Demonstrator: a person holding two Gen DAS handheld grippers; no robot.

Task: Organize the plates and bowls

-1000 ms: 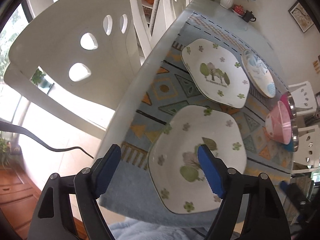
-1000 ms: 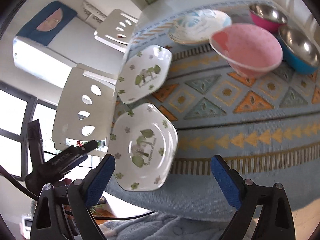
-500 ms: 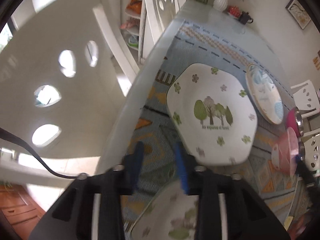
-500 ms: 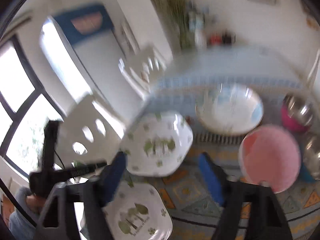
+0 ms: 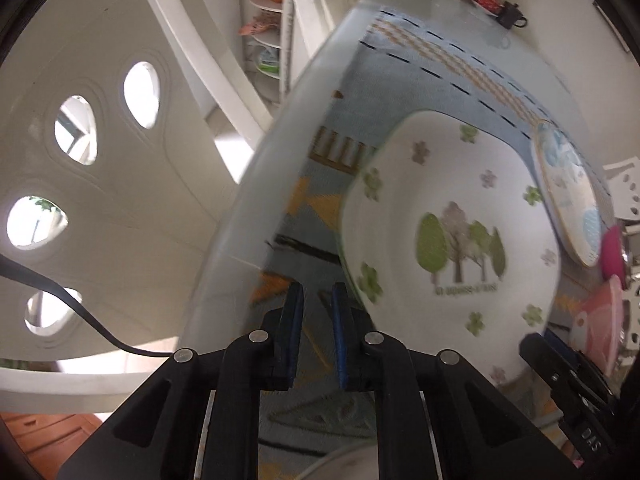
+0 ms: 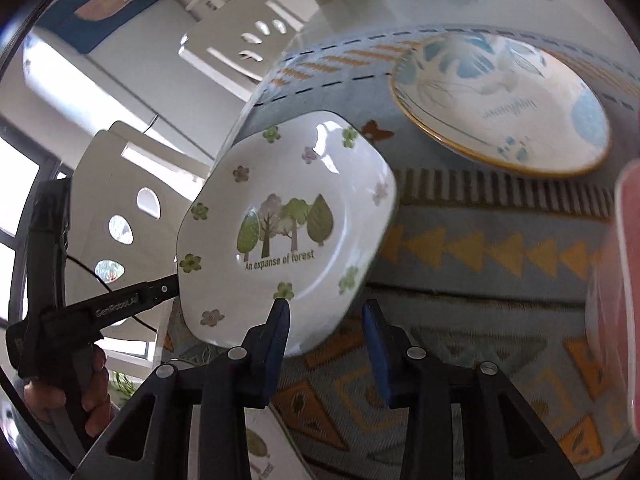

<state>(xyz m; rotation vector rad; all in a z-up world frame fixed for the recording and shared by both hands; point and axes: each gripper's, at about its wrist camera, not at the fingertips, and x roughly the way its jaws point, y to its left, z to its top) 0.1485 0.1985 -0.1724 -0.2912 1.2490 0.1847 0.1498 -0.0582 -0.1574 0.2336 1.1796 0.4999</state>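
**Desk:** What has changed in the past second?

**Caption:** Both of your tools have travelled past the nearer plate to the farther one. Your left gripper (image 5: pixel 316 300), wide apart a second ago, now has its blue pads drawn together, with only tablecloth (image 5: pixel 344 80) showing in the thin slit between them. The jaws of your right gripper (image 6: pixel 326 312) are closing.

**Desk:** Where is the plate?

**Caption:** The hexagonal forest plate (image 6: pixel 288 220) lies straight ahead of your right gripper. Its near corner sits between the two pads: the left pad overlaps the rim and the right pad stands just clear of it. From your left gripper, the same plate is immediately right of the fingertips. Seen from the right wrist, that tool's tip meets the plate's left edge, though I cannot tell whether it grips the rim.

**Desk:** Any legible writing?

**Caption:** "An expanse of forest" is printed beneath the painted trees. The side of your left tool carries white lettering beginning "GenRobo". The blue-patterned plate (image 6: pixel 500 96), beyond and to the right of your right gripper, bears faint script too small to read.

**Desk:** Anything else?

**Caption:** A second forest plate (image 6: pixel 260 448) peeks out beneath your right tool, and the pink bowl (image 6: pixel 628 280) is at its far right. Your hand (image 6: pixel 88 392) grasps the left handle.
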